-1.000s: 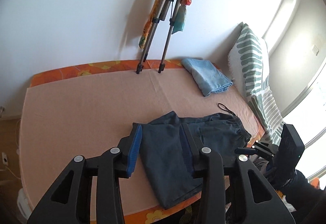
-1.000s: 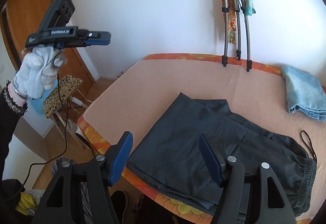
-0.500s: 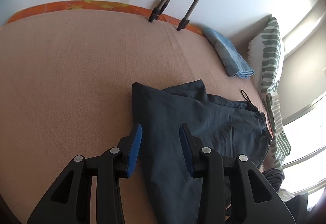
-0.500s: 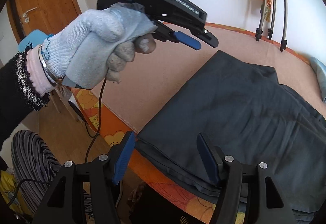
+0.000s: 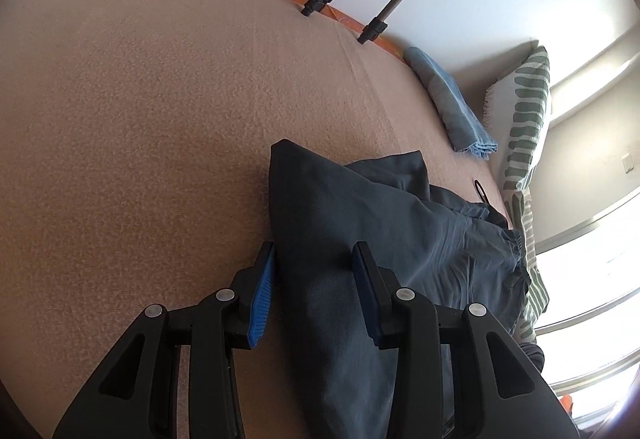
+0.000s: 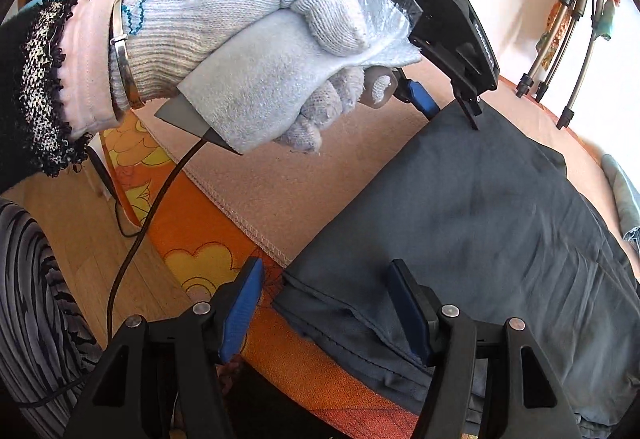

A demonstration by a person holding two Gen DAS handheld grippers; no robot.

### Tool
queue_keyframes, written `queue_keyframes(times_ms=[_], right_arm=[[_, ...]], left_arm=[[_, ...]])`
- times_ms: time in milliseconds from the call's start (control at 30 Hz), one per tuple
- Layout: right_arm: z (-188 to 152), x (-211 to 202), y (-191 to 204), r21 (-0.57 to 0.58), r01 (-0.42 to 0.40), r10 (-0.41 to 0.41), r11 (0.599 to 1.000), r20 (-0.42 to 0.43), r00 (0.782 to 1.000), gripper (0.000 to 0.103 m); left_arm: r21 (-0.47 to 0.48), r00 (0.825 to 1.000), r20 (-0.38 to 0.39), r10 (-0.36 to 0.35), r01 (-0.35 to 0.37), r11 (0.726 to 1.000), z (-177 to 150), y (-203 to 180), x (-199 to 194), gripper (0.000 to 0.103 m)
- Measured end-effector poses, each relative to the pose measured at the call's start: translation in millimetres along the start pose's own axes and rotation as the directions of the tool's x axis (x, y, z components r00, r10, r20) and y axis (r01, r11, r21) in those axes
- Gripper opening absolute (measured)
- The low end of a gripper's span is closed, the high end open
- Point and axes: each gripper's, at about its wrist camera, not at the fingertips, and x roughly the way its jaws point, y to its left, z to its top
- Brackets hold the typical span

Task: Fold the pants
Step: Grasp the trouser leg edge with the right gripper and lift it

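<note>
Dark grey pants (image 5: 360, 223) lie flat on the peach blanket (image 5: 140, 99), legs doubled, hem ends toward me. My left gripper (image 5: 314, 259) is open, its jaws astride the far hem corner of the leg, low over the cloth. My right gripper (image 6: 324, 279) is open, its jaws astride the near hem corner (image 6: 304, 291) at the bed's front edge. In the right wrist view the pants (image 6: 500, 223) fill the right side, and the left gripper (image 6: 448, 107), held in a gloved hand (image 6: 260, 39), hovers over the far corner.
A folded blue cloth (image 5: 452, 107) lies at the bed's far side by a striped pillow (image 5: 524, 119). Tripod legs (image 5: 380, 11) stand on the back edge. A black hair tie (image 5: 480, 191) lies past the waistband. An orange sheet (image 6: 192, 239) hangs over the front edge.
Both grippers have come down and closer to the hem end of the pants. The left gripper now sits at the far corner, the right at the near corner. Both jaws stay open.
</note>
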Motion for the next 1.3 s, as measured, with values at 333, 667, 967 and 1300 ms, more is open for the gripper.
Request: queue_keyframes(times_ms=[333,667,967,1300], right_arm=[[-6,-4,-31,0.121,-0.009,0.002,0.993,0.055,0.998,0.029],[-6,-17,-62,0.263,-0.089,0.059,0.961,0.12,0.991,0.004],[-9,-55,-63,0.272,-0.072,0.014,0.96,0.21,0.978,0.003],[-21,-117,-111,0.365,-0.076,-0.048,0.928,0.32,0.946,0.003]], left_arm=[[0.011,0.999,0.036,0.013,-0.014,1.0,3,-4,0,0.01],[0.016,0.993,0.118,0.031,-0.033,0.999,6,-12,-14,0.004],[0.013,0.982,0.186,-0.003,0.001,1.0,16,-44,-30,0.003],[0.136,0.974,0.214,-0.067,0.038,0.99,45,-137,-21,0.003]])
